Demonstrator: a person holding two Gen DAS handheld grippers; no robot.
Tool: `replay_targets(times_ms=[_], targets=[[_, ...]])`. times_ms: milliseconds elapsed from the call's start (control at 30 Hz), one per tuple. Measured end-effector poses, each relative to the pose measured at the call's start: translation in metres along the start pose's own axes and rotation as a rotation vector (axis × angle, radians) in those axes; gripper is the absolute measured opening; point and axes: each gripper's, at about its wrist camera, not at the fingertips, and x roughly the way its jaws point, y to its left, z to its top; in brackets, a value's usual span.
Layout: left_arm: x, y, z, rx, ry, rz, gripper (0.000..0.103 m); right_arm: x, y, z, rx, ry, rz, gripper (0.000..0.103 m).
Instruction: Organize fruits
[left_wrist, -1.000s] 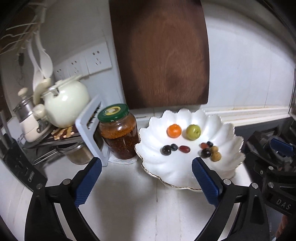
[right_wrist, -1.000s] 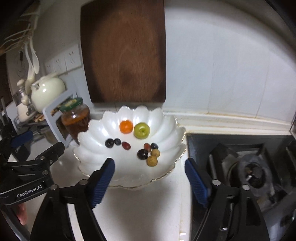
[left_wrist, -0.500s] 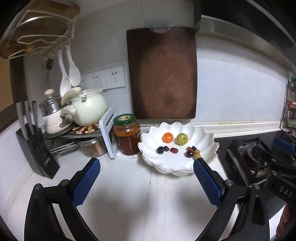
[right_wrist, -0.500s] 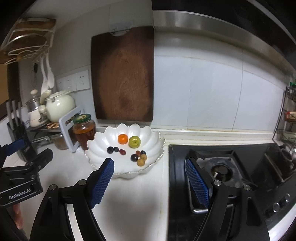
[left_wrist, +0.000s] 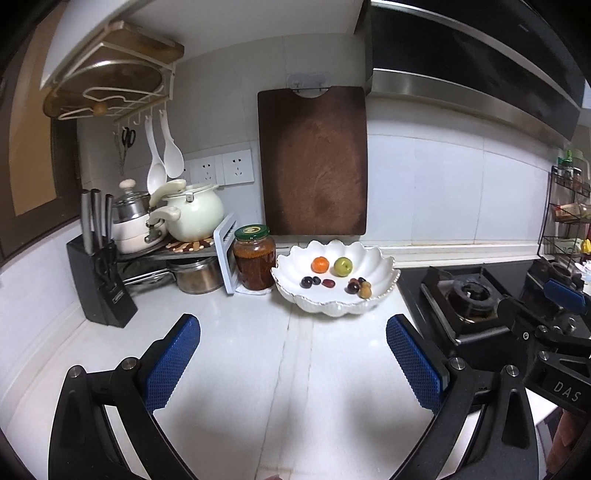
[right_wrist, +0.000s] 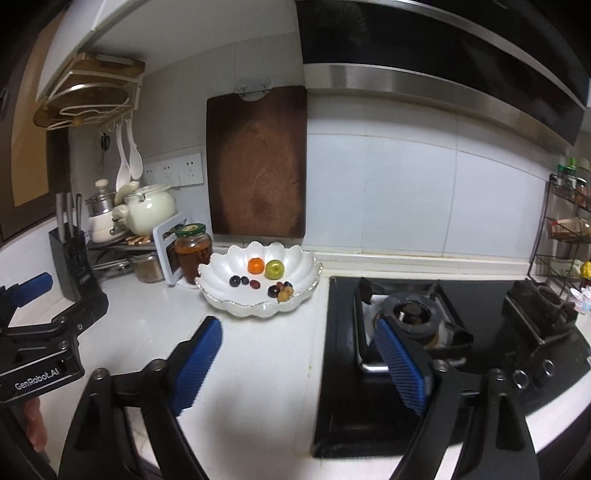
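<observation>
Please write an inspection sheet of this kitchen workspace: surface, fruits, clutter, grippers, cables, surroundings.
Surface: white countertop, bare near the grippers.
Job's things: scalloped white bowl holds an orange fruit, a green fruit and small dark and tan fruits.
Clutter: jar, knife block, kettle on a rack.
Grippers: left gripper open, empty; right gripper opening, empty.
Cables: nothing seen.
Surroundings: cutting board on wall, gas stove, range hood above.

Left gripper (left_wrist: 293, 363) is pointing slightly downward, jaws standing wide apart, nothing between its pads. Right gripper (right_wrist: 301, 363) is hanging just beside it, tilting down likewise, jaws opening, gap between them empty.
</observation>
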Motion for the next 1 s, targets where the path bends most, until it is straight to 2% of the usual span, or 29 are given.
replay_targets(times_ms=[433, 1000], targets=[[-0.071, -0.003, -0.03, 0.008, -0.024, -0.019, 0.103, -0.073, 0.0, -0.034, -0.007, -0.02, -0.023, 0.088], [-0.107, -0.011, -0.043, 0.02, -0.027, -0.031, 0.103, -0.115, -0.003, -0.051, -0.002, -0.039, -0.025, 0.088]])
